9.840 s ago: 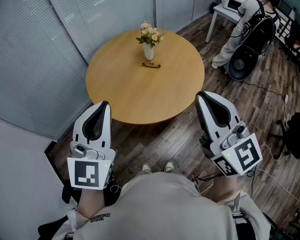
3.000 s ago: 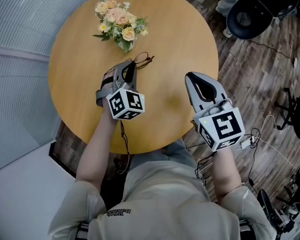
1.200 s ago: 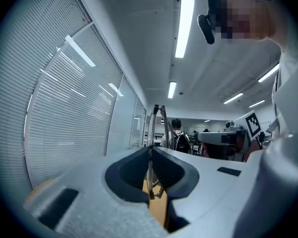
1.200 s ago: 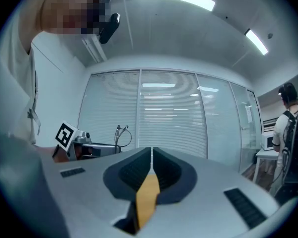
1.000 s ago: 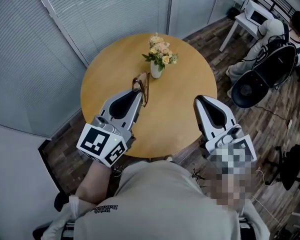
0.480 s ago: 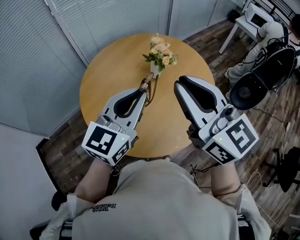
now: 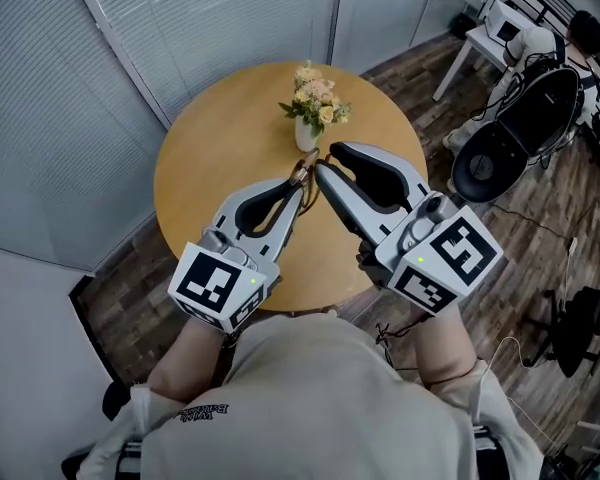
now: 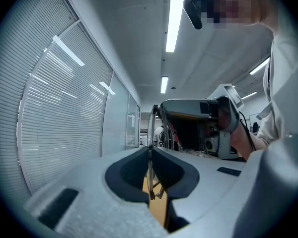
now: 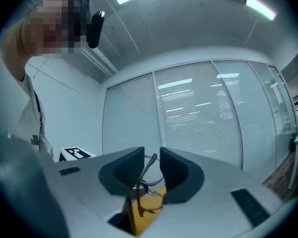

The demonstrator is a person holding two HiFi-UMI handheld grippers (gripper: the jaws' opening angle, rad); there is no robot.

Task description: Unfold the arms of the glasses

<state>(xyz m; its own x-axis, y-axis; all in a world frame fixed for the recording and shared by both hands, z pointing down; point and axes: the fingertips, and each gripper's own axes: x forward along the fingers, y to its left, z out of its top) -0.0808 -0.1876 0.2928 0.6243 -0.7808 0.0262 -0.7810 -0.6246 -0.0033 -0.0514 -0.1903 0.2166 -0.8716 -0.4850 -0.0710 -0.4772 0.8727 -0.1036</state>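
Mid-frame, the left tool [image 7: 296,186] is clenched on the glasses [image 7: 306,166], held edge-on. One arm [image 9: 148,170] slants up between the parted jaws of the right tool [image 7: 327,159], not yet pinched.

The worktop [image 7: 200,168] is smooth, matt light wood; the glasses [image 9: 145,172] look dark, wiry metal; the floor [image 7: 500,238] is wood planking.

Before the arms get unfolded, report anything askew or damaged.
Nothing stands out. The vase stands upright on the table; the left gripper holds the glasses, seemingly intact, and the right gripper, jaws open, flanks one arm.
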